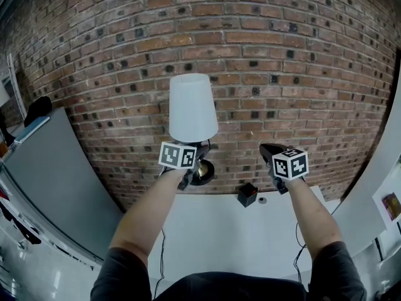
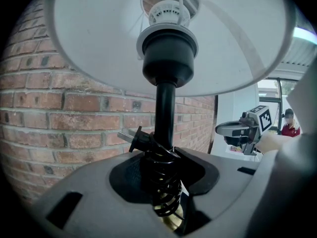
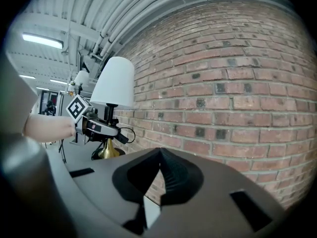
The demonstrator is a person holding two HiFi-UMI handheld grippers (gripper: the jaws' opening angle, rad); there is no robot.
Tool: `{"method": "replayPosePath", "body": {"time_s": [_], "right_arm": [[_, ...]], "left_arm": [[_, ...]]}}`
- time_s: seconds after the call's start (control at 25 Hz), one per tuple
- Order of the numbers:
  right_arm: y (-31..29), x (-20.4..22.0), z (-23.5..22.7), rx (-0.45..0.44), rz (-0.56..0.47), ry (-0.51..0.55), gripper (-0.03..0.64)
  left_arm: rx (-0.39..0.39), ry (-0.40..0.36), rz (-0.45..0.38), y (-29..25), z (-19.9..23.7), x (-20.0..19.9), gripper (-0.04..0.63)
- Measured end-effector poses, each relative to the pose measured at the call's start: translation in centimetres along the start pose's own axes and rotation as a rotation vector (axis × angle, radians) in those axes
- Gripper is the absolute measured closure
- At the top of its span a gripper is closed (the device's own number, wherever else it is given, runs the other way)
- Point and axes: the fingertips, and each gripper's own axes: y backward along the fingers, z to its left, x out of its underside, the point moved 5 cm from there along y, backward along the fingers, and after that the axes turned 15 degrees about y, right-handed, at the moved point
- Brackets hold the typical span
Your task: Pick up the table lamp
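Observation:
The table lamp has a white shade (image 1: 193, 107), a black stem (image 2: 165, 108) and a brass foot (image 3: 108, 151). My left gripper (image 1: 188, 168) is shut on the stem just under the shade, where the lamp's black cord is coiled and its plug (image 2: 131, 138) sticks out to the left. In the left gripper view the jaws (image 2: 163, 177) close round that coil. I cannot tell whether the foot touches the table. My right gripper (image 1: 276, 152) hangs apart to the right, shut with nothing in it (image 3: 159, 172).
A white table (image 1: 232, 237) stands against a brick wall (image 1: 282, 55). A small black box (image 1: 247, 194) and a small round disc (image 1: 262, 200) lie on it near the wall. A grey panel (image 1: 50, 168) is at the left.

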Motion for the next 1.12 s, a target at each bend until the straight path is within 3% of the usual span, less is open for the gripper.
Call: {"method": "replayPosePath", "body": {"time_s": [1.12], "right_arm": [[1.5, -4.7, -0.1, 0.013, -0.016, 0.042, 0.623]], "left_arm": [[0.009, 0.006, 0.003, 3.1, -2.5, -2.7, 0.462]]}}
